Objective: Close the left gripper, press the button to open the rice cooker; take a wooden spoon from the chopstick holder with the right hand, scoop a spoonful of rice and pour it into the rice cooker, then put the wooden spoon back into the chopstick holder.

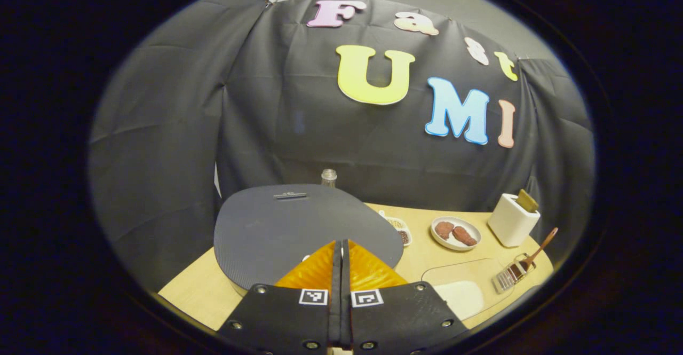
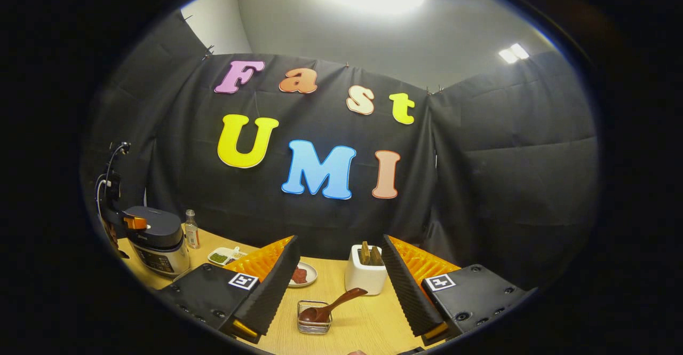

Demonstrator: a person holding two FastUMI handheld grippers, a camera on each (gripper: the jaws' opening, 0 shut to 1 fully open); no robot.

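Observation:
The rice cooker has a dark grey lid, which is down, and it sits right before my left gripper. That gripper is shut with nothing between its fingers, tips over the lid's near edge. In the right gripper view the cooker stands far left with the left gripper at its top. The wooden spoon leans in a small wire holder on the table. My right gripper is open and empty, held above and just short of the spoon. The spoon and wire holder also sit at far right.
A white box with brown pieces stands behind the wire holder. A plate of reddish-brown food, a small dish tray and a bottle lie toward the back. A clear container with something white sits near the table's front edge.

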